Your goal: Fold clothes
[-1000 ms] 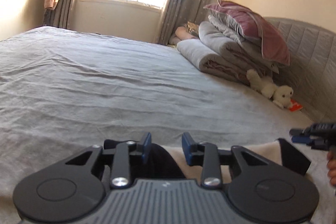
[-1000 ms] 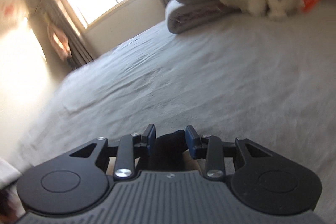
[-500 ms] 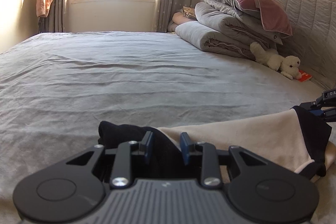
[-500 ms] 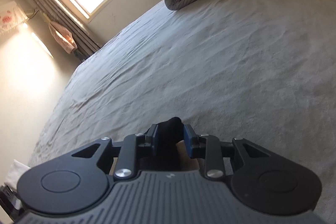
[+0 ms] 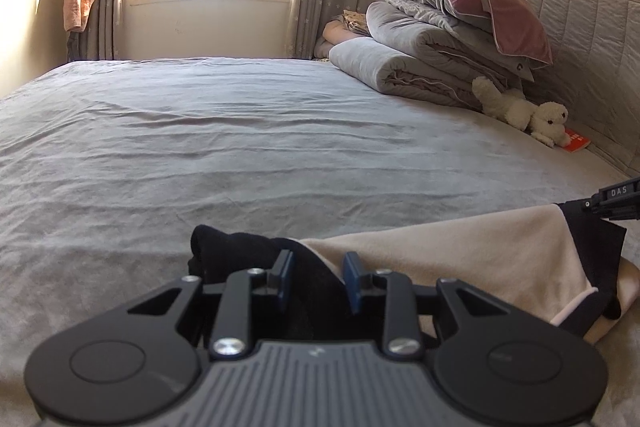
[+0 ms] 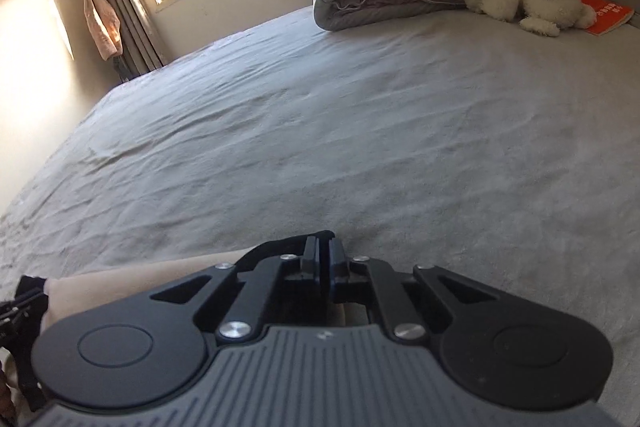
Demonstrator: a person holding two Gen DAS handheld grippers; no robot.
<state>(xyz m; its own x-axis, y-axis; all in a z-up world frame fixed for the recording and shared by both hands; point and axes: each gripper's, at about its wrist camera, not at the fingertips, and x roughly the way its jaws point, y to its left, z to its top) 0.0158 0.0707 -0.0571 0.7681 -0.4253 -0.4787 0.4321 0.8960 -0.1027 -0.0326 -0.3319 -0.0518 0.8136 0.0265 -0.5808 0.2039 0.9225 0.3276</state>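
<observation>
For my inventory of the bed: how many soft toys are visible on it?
1. The white plush dog lies on the bed by the headboard, against the folded quilts, beside an orange book. Others may be hidden behind the quilts.

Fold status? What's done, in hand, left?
Done: the beige-and-black garment lies spread along the bed edge. In hand: left gripper on one black corner, right gripper just closed on the other. Left: no finished fold shows.
</observation>
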